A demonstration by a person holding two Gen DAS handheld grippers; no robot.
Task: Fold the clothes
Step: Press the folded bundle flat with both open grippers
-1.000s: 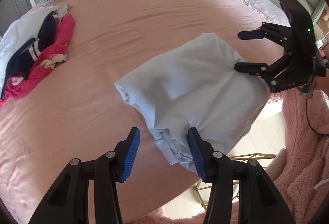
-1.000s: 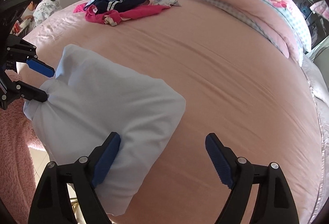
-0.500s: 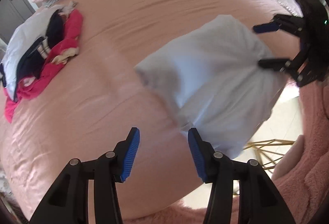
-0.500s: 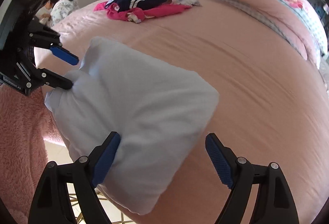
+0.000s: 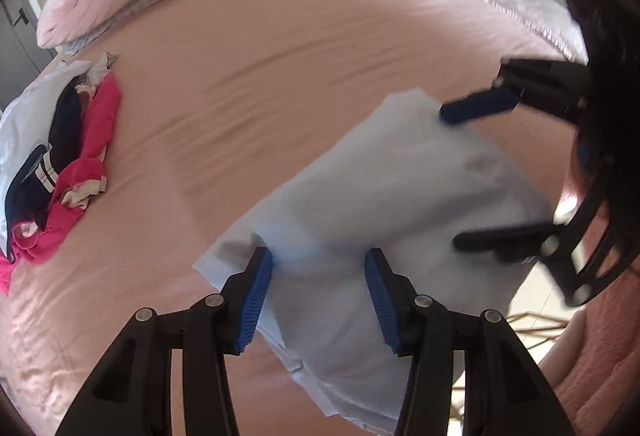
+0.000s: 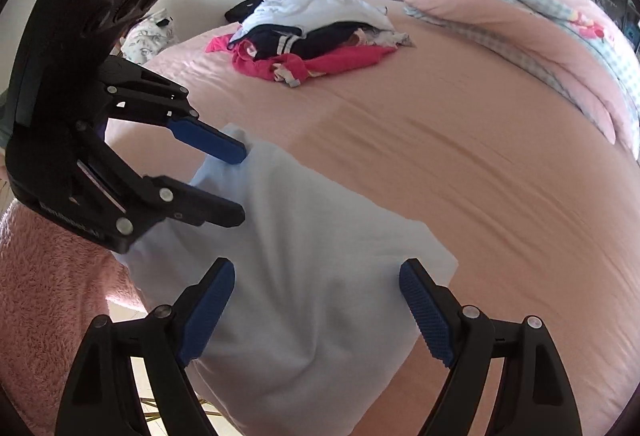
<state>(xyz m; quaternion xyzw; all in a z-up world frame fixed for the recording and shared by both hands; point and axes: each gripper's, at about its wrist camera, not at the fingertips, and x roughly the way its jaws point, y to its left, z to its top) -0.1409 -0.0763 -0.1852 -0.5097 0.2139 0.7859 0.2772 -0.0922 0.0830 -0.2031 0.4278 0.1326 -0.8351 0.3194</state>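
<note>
A folded light-blue garment [image 5: 392, 204] lies at the near edge of the pink bed; it also shows in the right wrist view [image 6: 320, 276]. My left gripper [image 5: 318, 296] is open with its fingers astride one end of the garment; it also shows in the right wrist view [image 6: 240, 184]. My right gripper [image 6: 316, 312] is open with its fingers astride the other end; it also shows in the left wrist view [image 5: 472, 176]. I cannot tell whether the pads touch the cloth.
A heap of unfolded clothes [image 5: 60, 148], white, navy and magenta, lies farther on the bed [image 5: 280, 48]; it also shows in the right wrist view [image 6: 316, 36]. A pink quilt [image 6: 520, 16] is piled along the far side. A fluffy pink rug [image 6: 48, 276] and floor lie below the bed edge.
Both grippers have moved in over the light-blue garment and closer to each other, each now straddling one end. The garment looks shifted further onto the bed.
</note>
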